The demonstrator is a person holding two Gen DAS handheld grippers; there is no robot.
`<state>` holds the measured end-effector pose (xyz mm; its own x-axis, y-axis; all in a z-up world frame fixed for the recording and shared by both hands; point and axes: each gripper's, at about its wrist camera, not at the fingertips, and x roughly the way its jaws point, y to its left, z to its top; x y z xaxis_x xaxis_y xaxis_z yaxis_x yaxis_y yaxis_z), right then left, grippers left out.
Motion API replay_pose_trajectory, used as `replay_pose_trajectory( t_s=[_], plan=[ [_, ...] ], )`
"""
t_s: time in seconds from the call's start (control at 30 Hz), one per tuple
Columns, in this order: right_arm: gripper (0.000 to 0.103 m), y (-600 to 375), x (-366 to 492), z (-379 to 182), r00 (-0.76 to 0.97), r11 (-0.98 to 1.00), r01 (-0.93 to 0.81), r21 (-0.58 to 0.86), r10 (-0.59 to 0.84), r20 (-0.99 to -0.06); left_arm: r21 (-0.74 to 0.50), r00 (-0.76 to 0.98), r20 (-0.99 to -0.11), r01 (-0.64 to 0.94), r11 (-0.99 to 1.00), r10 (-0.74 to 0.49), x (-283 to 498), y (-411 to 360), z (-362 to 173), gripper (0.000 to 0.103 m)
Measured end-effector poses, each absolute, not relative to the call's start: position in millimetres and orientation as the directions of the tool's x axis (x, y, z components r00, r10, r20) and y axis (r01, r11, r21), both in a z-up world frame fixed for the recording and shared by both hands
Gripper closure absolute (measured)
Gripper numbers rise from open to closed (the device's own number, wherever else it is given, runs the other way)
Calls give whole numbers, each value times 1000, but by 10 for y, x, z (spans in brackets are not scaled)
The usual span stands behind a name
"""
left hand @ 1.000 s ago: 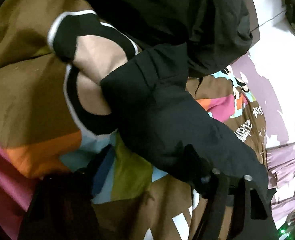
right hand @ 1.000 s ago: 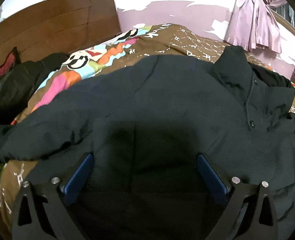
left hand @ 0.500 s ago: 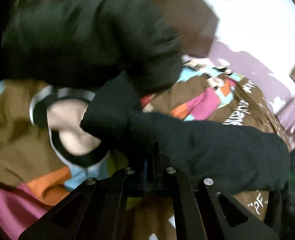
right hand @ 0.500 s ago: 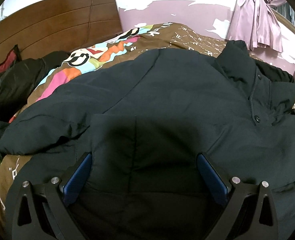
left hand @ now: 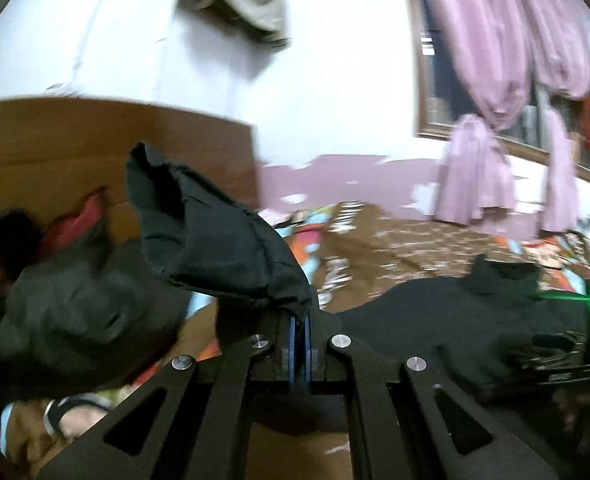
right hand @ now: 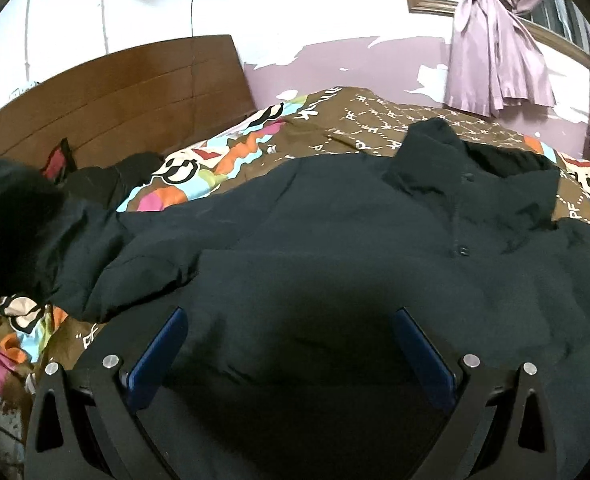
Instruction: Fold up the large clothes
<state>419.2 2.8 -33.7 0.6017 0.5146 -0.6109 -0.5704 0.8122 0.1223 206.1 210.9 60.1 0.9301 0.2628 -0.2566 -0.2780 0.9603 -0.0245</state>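
Observation:
A large black jacket [right hand: 355, 240] lies spread on the bed, its collar [right hand: 447, 160] at the far right. My left gripper [left hand: 299, 320] is shut on the jacket's sleeve end [left hand: 215, 248] and holds it lifted above the bed. The jacket body shows in the left wrist view [left hand: 475, 320] at the right. My right gripper [right hand: 291, 344] is open, its blue pads [right hand: 159, 352] spread over the jacket's lower front, holding nothing.
The bed has a brown patterned cover [right hand: 375, 116] and a wooden headboard [right hand: 135, 92] at the left. Other dark clothes [left hand: 75, 312] are piled near the headboard. Purple curtains [right hand: 495, 48] hang by a window at the right.
My left gripper has closed on the sleeve end and swung it up off the bed; its view now faces the wall. My right gripper stayed open over the jacket.

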Motion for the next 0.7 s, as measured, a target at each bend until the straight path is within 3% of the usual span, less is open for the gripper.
replay_pose_trajectory(
  t_s=[0.23, 0.43, 0.7],
  plan=[
    [0, -477, 4196, -308, 659, 857, -500, 128, 472, -585, 91, 948, -317, 12, 996, 18, 2518, 1383, 857, 102],
    [0, -959, 4272, -193, 727, 903, -402, 153, 416, -547, 85, 825, -543, 242, 967, -159, 3241, 733, 611, 102],
    [0, -1539, 4339, -222, 718, 889, -344, 303, 457, -526, 91, 668, -721, 353, 931, -183, 3621, 121, -56, 102]
  ],
)
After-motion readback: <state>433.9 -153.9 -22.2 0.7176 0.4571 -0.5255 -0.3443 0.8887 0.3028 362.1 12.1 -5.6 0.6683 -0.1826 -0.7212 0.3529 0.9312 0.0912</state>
